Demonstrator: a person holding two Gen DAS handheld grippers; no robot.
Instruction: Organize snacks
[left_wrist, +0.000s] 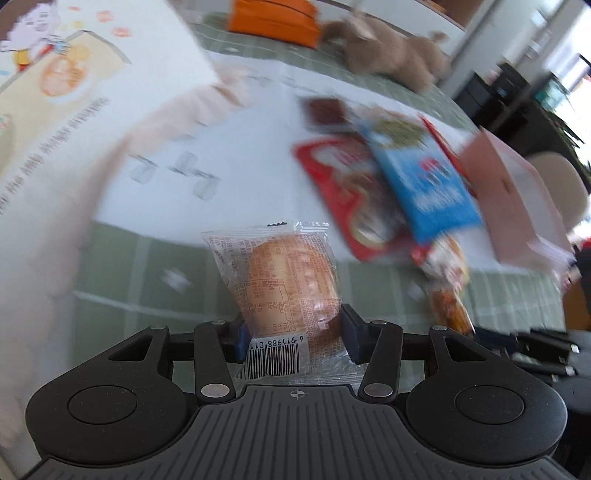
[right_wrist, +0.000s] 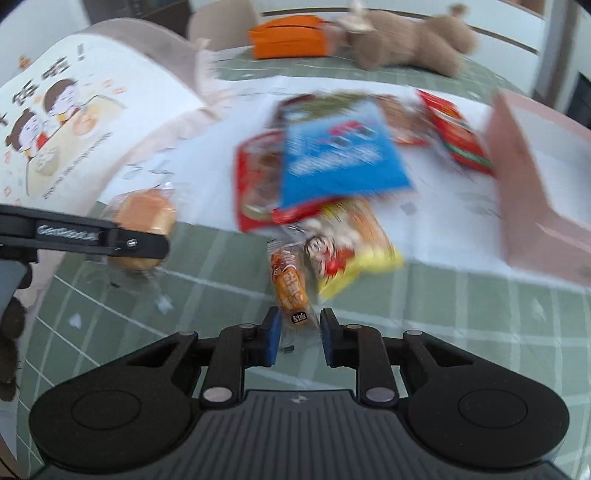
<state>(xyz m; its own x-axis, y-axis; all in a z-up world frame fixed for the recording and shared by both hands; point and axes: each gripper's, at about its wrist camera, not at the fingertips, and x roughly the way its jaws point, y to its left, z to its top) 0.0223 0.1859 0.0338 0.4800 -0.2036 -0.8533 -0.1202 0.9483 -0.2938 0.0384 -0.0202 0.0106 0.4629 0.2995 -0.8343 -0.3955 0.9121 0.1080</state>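
The left gripper (left_wrist: 293, 334) is clamped on a clear-wrapped bun (left_wrist: 288, 280), held above the green checked tablecloth (left_wrist: 147, 280); its barcode reads 6 911988 011, the rest hidden, the other print too small to read. The right gripper (right_wrist: 297, 334) has its jaws pinched on the clear end of an orange sausage snack (right_wrist: 290, 284) lying on the cloth beside a yellow packet (right_wrist: 351, 243). A blue packet (right_wrist: 340, 155) lies on a red one (right_wrist: 251, 184), lettering blurred.

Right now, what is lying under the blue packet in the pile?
The blue packet lies on a red packet and over the top of a yellow packet. What they hold beneath it is covered.
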